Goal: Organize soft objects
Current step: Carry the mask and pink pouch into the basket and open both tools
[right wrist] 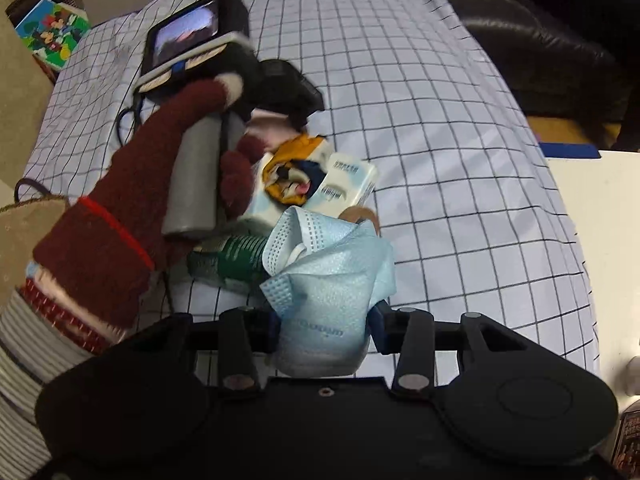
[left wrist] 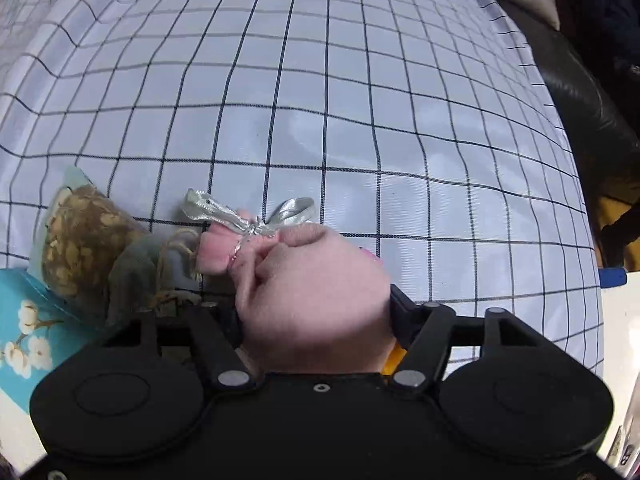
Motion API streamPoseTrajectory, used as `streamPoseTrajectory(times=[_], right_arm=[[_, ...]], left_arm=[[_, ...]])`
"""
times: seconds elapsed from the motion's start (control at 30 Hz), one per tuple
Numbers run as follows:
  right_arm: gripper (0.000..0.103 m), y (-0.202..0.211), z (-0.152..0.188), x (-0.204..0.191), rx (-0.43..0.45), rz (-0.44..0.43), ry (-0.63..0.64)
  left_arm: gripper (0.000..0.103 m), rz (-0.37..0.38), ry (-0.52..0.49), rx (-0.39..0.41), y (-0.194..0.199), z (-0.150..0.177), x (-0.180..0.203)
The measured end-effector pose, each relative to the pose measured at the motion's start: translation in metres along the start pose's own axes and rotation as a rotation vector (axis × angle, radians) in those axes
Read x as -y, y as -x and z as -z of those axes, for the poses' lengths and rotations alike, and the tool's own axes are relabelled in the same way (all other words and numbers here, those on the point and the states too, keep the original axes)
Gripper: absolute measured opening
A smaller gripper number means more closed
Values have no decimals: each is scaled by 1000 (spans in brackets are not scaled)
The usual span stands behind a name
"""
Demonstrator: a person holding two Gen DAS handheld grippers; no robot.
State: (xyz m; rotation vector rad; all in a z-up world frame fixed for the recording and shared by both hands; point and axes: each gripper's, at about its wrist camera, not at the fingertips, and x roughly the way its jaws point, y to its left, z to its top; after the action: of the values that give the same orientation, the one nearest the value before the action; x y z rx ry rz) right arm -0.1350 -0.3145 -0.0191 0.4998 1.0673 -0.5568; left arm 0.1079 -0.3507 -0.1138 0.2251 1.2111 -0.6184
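I count one pink pouch [left wrist: 316, 300] tied with one silver ribbon bow [left wrist: 256, 216], and it sits squeezed between the fingers of my left claw [left wrist: 316, 320], low over the checked sheet [left wrist: 360, 120]. Just to its left lies one mesh sachet [left wrist: 84, 248] of brown dried bits, closed with twine and resting partly on one teal box [left wrist: 24, 320] printed with white flowers.

On the right wrist view I have one pale blue face mask [right wrist: 328, 280], crumpled and pinched in my right claw [right wrist: 324, 328], the jaws narrow around it. Beyond the mask is a small heap: one tissue packet [right wrist: 348, 184], one orange, white and navy cloth item [right wrist: 292, 176] (too bunched to name), one dark green can [right wrist: 228, 256] on its side, and something round and tan that I cannot make out.

The left hand [right wrist: 132, 208] wears a maroon knitted glove with a red stripe at the cuff, wrapped around the grey handle [right wrist: 196, 176] of its claw, which angles steeply down toward the sheet; its camera screen [right wrist: 188, 32] faces my right lens. Both claws point steeply downward.
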Motion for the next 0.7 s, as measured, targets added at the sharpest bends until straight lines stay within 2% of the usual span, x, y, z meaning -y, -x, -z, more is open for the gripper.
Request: streamPoseTrajectory(times=[0.1, 0.33, 0.57, 0.7], right_arm=[[42, 0, -2, 3, 5, 7, -15], [42, -10, -6, 14, -14, 27, -58], [42, -20, -2, 13, -65, 24, -80], [42, -20, 1, 6, -70, 22, -61]], left_arm=[[61, -11, -4, 26, 17, 5, -4], [61, 60, 35, 73, 93, 23, -27], [61, 16, 84, 156, 183, 67, -71], [61, -2, 126, 242, 225, 99, -103]])
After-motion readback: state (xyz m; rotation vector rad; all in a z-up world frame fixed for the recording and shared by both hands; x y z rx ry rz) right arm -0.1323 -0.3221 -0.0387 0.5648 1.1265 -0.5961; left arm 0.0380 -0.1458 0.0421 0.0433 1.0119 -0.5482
